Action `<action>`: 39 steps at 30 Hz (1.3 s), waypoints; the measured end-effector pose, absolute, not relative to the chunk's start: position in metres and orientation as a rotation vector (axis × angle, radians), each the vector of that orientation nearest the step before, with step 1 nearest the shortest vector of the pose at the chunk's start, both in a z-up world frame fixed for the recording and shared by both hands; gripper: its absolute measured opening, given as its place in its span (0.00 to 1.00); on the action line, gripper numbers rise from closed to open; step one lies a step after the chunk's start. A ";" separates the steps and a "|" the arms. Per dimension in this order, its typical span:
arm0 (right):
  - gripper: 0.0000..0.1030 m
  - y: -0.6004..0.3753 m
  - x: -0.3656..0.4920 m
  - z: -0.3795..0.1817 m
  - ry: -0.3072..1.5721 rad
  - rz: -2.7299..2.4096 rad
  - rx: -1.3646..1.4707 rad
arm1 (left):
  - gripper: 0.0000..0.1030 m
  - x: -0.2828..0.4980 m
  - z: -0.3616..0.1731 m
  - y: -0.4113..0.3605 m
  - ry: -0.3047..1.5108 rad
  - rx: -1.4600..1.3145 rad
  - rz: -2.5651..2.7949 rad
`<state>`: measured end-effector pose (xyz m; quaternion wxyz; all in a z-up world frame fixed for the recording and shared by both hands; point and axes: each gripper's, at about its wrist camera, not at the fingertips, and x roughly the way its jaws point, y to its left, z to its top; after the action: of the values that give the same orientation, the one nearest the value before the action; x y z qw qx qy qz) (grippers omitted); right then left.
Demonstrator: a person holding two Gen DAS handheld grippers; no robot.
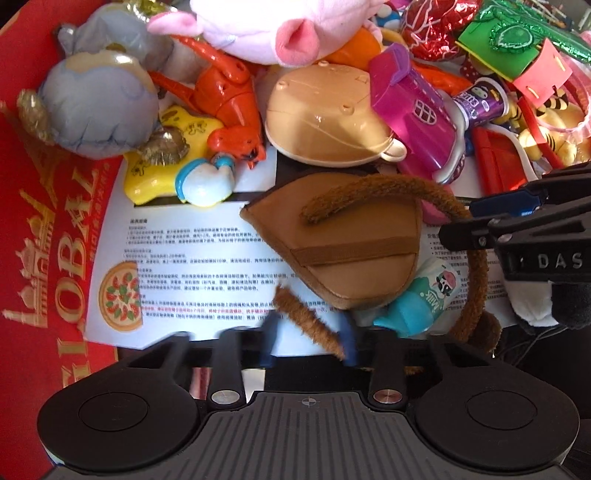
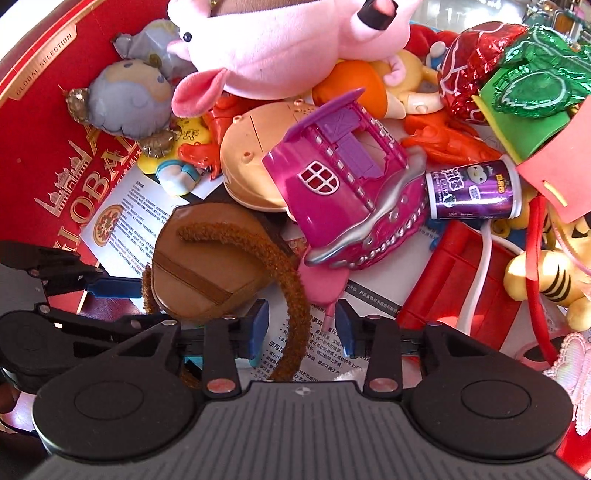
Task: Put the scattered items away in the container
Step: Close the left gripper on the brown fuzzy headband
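Grippers come first, both pointing steeply down at one thing. In the left wrist view our left gripper (image 1: 308, 336) has its blue pads set narrow about the loose end of a brown fuzzy headband (image 1: 388, 184). The pads are blurred, so we cannot tell whether they press on it. In the right wrist view our right gripper (image 2: 302, 325) stands half-wide. The band's arc runs between its pads with a gap on either side, so nothing is held there.

We judge the step in hand to be a two-handed pick of the headband. Next, each gripper must close squarely on the band, which is thin and springy and could slip sideways. Both should then lift together so that the tan padded piece (image 1: 351, 251) fixed to the band comes free of its neighbours.

Just under the headband lies a printed leaflet (image 1: 177, 266) with a pizza picture. A small blue milk-carton toy (image 1: 424, 299) sits beside the band. Beneath the leaflet is a red box (image 2: 37, 129) with gold lettering. Its raised rim curves round at the left, so we take it for the container, with the headband lying in or just at it.

Farther off the heap thickens. It holds a magenta toy house (image 2: 332, 177), a tan plastic dome (image 1: 325, 122), an orange lobster toy (image 1: 225, 92) and a pink plush pig (image 1: 258, 29). Of the room we see only a pale bright strip beyond the pile. No counter shows.
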<state>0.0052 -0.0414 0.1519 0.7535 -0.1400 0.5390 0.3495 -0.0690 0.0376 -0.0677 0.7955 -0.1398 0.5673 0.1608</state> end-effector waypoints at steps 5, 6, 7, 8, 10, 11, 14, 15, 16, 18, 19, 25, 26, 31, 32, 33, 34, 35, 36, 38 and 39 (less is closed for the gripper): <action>0.31 -0.040 0.006 0.145 1.211 0.768 -0.298 | 0.19 -0.066 -0.068 0.052 1.219 -0.342 0.372; 0.30 -0.041 0.005 0.144 1.217 0.772 -0.293 | 0.20 -0.067 -0.068 0.054 1.219 -0.348 0.374; 0.30 -0.041 0.004 0.143 1.221 0.776 -0.288 | 0.20 -0.068 -0.068 0.054 1.219 -0.353 0.373; 0.30 -0.041 0.003 0.143 1.223 0.777 -0.286 | 0.26 -0.069 -0.068 0.054 1.220 -0.344 0.373; 0.30 -0.041 0.002 0.142 1.228 0.779 -0.280 | 0.42 -0.069 -0.067 0.049 1.224 -0.318 0.376; 0.30 -0.042 0.002 0.141 1.231 0.778 -0.276 | 0.41 -0.070 -0.066 0.046 1.222 -0.304 0.378; 0.30 -0.042 0.003 0.141 1.233 0.771 -0.266 | 0.48 -0.069 -0.067 0.038 1.232 -0.289 0.366; 0.30 -0.042 0.003 0.141 1.233 0.770 -0.262 | 0.53 -0.069 -0.068 0.036 1.239 -0.297 0.358; 0.30 -0.042 0.003 0.141 1.234 0.770 -0.258 | 0.55 -0.068 -0.069 0.035 1.243 -0.295 0.357; 0.31 -0.041 0.004 0.141 1.239 0.770 -0.248 | 0.58 -0.069 -0.072 0.027 1.244 -0.271 0.361; 0.31 -0.040 0.004 0.141 1.241 0.771 -0.244 | 0.58 -0.068 -0.072 0.026 1.244 -0.267 0.366; 0.27 -0.033 0.002 0.135 1.246 0.779 -0.244 | 0.20 -0.062 -0.072 0.030 1.241 -0.264 0.388; 0.27 -0.033 0.001 0.134 1.249 0.779 -0.244 | 0.18 -0.062 -0.072 0.031 1.240 -0.261 0.390; 0.27 -0.035 0.002 0.132 1.256 0.769 -0.217 | 0.16 -0.063 -0.072 0.031 1.237 -0.261 0.400; 0.27 -0.035 0.001 0.132 1.257 0.766 -0.216 | 0.17 -0.063 -0.072 0.031 1.238 -0.260 0.396; 0.27 -0.036 0.002 0.132 1.259 0.762 -0.213 | 0.19 -0.063 -0.073 0.031 1.241 -0.258 0.391; 0.27 -0.037 0.002 0.132 1.260 0.758 -0.209 | 0.21 -0.062 -0.073 0.030 1.244 -0.254 0.388; 0.28 -0.039 0.002 0.132 1.257 0.752 -0.208 | 0.28 -0.062 -0.073 0.029 1.244 -0.251 0.389; 0.27 -0.040 0.002 0.131 1.254 0.748 -0.207 | 0.36 -0.062 -0.073 0.029 1.244 -0.249 0.391; 0.24 -0.041 0.002 0.132 1.244 0.738 -0.205 | 0.49 -0.062 -0.074 0.027 1.250 -0.236 0.411; 0.21 -0.042 0.002 0.132 1.239 0.735 -0.204 | 0.60 -0.061 -0.075 0.025 1.249 -0.223 0.421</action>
<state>0.0020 -0.0420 0.1322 0.7468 -0.0932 0.5663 0.3359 -0.0614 0.0247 -0.0745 0.7849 -0.1033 0.5789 0.1952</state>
